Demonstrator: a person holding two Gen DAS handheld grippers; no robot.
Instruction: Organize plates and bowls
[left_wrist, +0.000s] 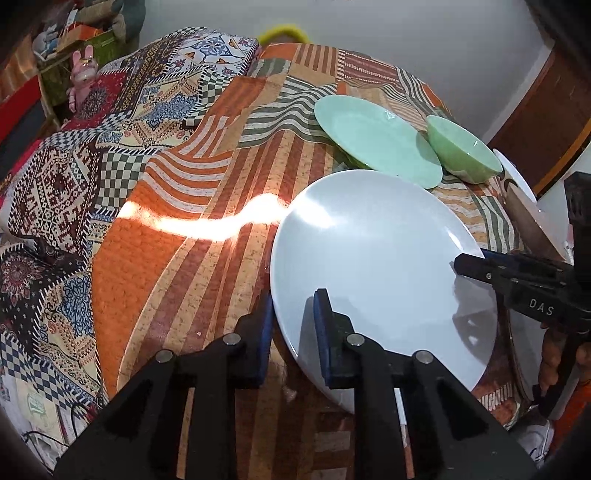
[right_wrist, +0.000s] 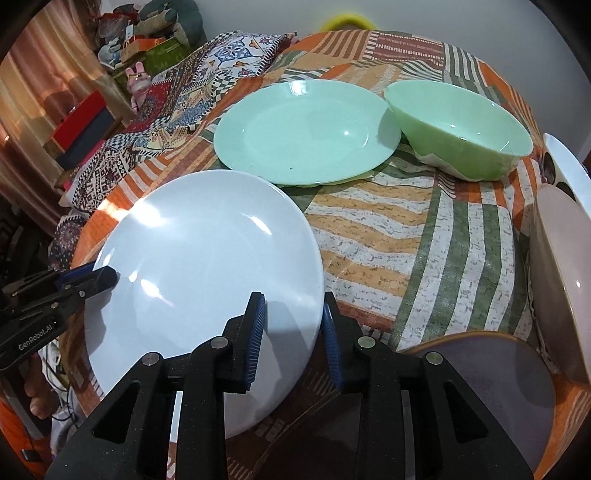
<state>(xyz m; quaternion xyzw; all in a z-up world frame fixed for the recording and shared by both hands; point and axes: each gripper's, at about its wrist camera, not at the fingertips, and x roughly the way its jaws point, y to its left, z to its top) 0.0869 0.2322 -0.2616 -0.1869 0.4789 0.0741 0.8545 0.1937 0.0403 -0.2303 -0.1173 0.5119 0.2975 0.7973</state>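
Observation:
A large white plate (left_wrist: 369, 258) (right_wrist: 207, 258) sits near the front of the table, gripped at two opposite rims. My left gripper (left_wrist: 291, 321) is shut on its left rim, one blue pad over the plate and one under it. My right gripper (right_wrist: 293, 321) is shut on the plate's right rim in the same way. Each gripper also shows in the other's view: the right gripper (left_wrist: 465, 266) and the left gripper (right_wrist: 107, 277). I cannot tell whether the plate touches the cloth. Behind it lie a pale green plate (left_wrist: 376, 140) (right_wrist: 306, 133) and a green bowl (left_wrist: 465, 151) (right_wrist: 461, 129).
The table wears an orange, green and white striped cloth (right_wrist: 406, 240). A grey plate with a brown rim (right_wrist: 480, 387) lies at the front right, with a beige dish (right_wrist: 561, 277) beside it. A patterned quilt (left_wrist: 74, 184) lies to the left, with boxes and toys behind it.

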